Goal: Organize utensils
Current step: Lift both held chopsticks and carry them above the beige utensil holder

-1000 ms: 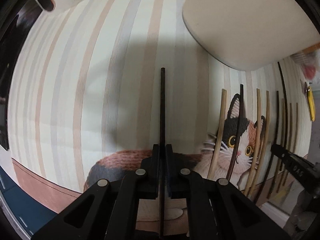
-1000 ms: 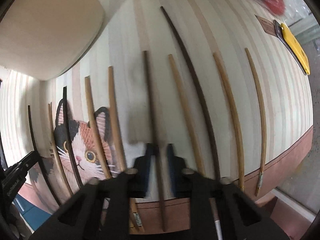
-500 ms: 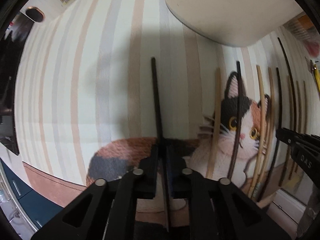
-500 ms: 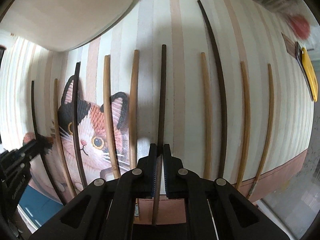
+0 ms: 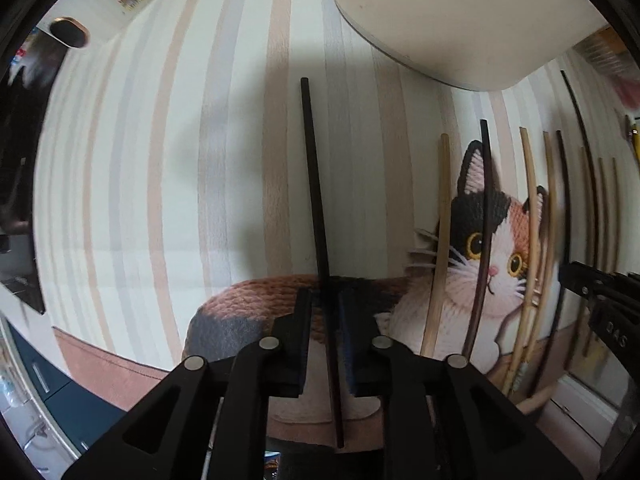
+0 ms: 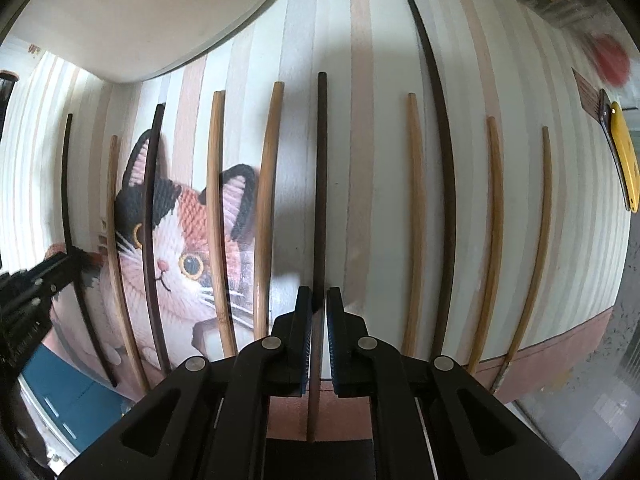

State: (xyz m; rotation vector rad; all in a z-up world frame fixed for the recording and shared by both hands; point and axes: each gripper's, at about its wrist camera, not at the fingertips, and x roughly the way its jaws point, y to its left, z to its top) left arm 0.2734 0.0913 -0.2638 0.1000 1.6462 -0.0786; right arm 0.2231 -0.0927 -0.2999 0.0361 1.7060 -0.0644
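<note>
Several dark and light wooden chopsticks lie in a row on a striped mat with a cat picture. In the left wrist view my left gripper stands open around a black chopstick that lies alone, left of the row. In the right wrist view my right gripper is nearly closed around a dark brown chopstick in the middle of the row, a small gap showing on each side. The left gripper also shows in the right wrist view, and the right gripper shows in the left wrist view.
A cream rounded container sits at the far side of the mat; it also shows in the right wrist view. A yellow tool lies off the mat at the right. The mat's brown border marks the near edge.
My left gripper has opened off the black chopstick, which now lies on the mat. My right gripper moved left over the dark brown chopstick, closed on it, and now shows small gaps.
</note>
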